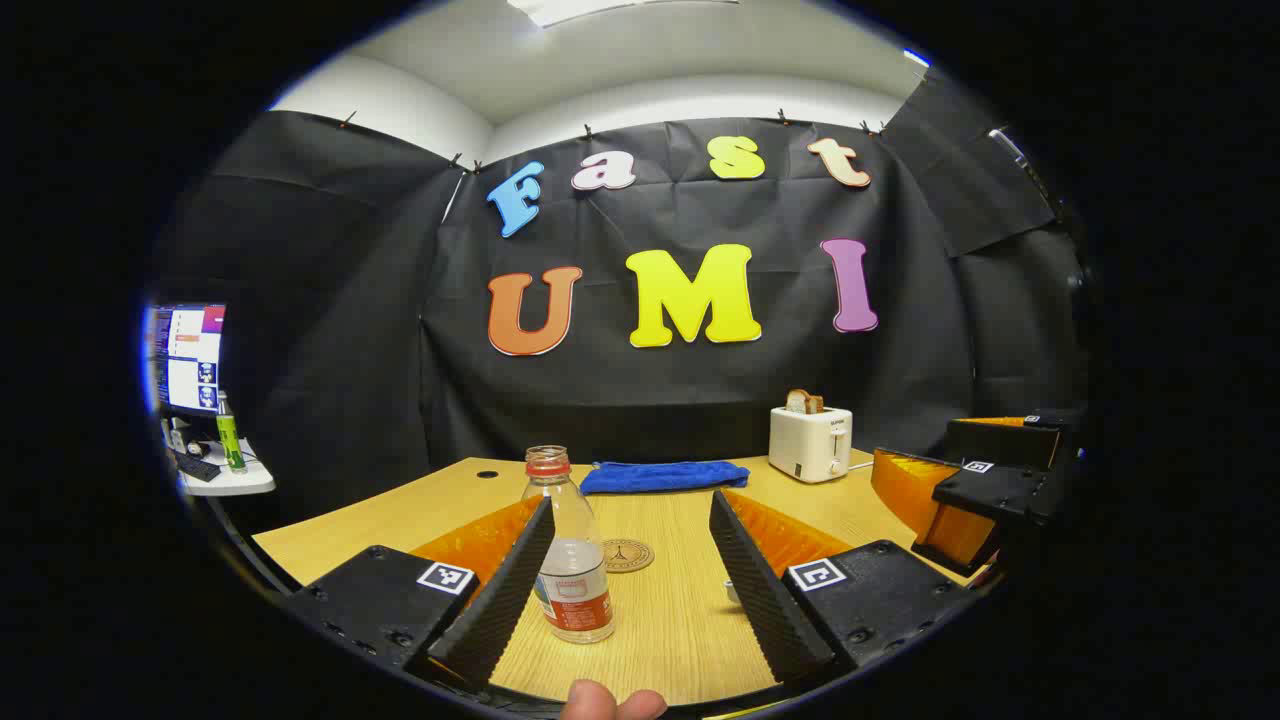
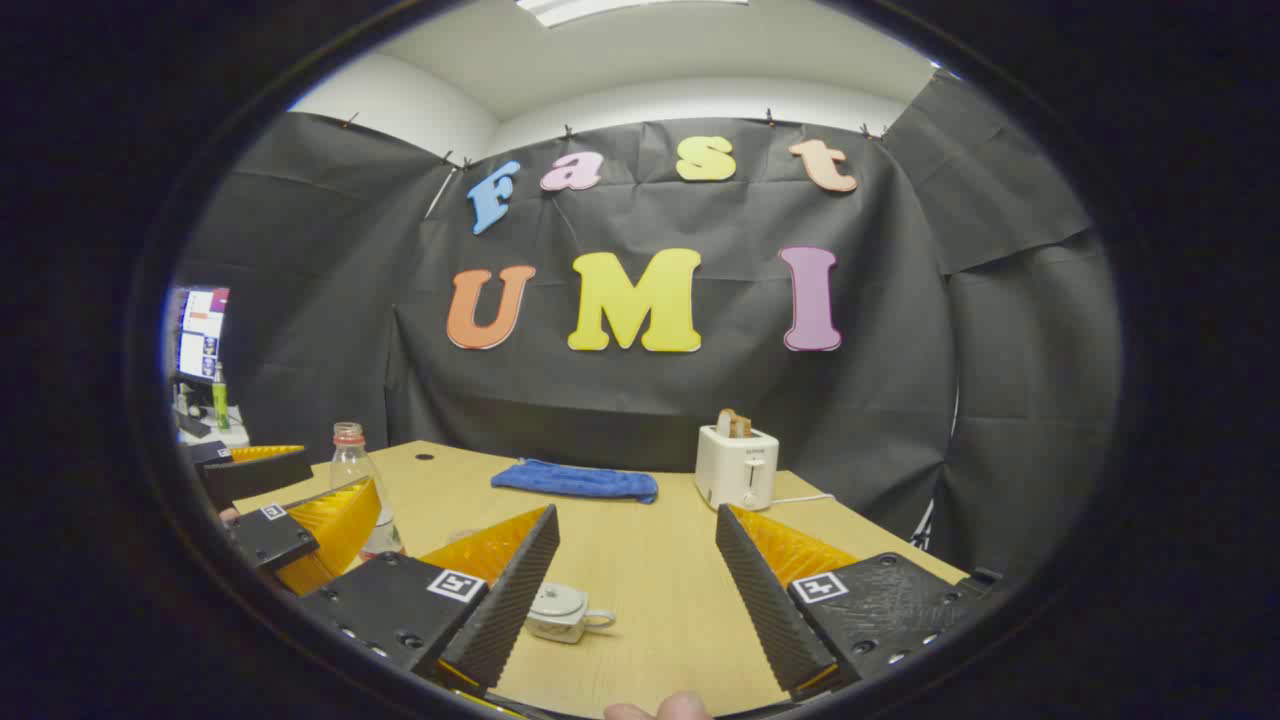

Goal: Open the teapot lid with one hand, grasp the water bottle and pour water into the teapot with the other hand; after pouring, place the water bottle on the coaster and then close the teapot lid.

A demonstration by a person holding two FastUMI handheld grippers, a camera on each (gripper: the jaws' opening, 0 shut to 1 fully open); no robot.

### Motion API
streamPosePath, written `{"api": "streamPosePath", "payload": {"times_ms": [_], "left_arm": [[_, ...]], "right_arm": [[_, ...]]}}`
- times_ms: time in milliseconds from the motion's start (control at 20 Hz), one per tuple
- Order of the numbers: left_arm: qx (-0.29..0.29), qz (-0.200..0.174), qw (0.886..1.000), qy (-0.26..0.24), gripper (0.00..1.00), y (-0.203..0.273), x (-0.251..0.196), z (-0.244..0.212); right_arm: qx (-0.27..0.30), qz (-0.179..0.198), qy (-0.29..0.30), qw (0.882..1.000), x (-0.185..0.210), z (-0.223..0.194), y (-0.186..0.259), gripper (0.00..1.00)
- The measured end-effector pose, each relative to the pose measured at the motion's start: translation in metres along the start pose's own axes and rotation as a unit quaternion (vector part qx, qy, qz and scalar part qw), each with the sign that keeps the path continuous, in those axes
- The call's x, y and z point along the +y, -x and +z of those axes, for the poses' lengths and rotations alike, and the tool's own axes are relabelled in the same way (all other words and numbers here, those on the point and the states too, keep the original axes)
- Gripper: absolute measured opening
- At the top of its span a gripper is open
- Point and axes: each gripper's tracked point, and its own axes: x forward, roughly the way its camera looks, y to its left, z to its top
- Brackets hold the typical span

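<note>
- While both grippers hover above the wooden table (image 1: 400, 505), neither holds anything.
- Left gripper (image 1: 630, 575): jaws wide; uncapped water bottle (image 1: 568, 550) stands upright just beside its left finger, contact unclear.
- Round coaster (image 1: 627, 555) lies just behind the bottle.
- Right gripper (image 2: 635, 585): jaws wide; small white teapot (image 2: 562, 611), lid on, sits by its left finger.
- Blue towel (image 2: 575, 480) and white toaster (image 2: 737, 465) sit at the far edge.

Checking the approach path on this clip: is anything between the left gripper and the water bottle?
Nothing visible. In the left gripper view the water bottle stands just ahead of the open left gripper, beside its left finger, with bare table between. The coaster lies behind it.
</note>
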Motion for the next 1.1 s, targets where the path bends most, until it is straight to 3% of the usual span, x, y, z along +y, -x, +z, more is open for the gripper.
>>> {"api": "streamPosePath", "payload": {"times_ms": [1100], "left_arm": [[0.001, 0.003, 1.000, -0.001, 0.98, 0.001, 0.004, 0.002]], "right_arm": [[0.019, 0.013, -0.007, 1.000, 0.011, -0.016, -0.008, 0.97]]}}
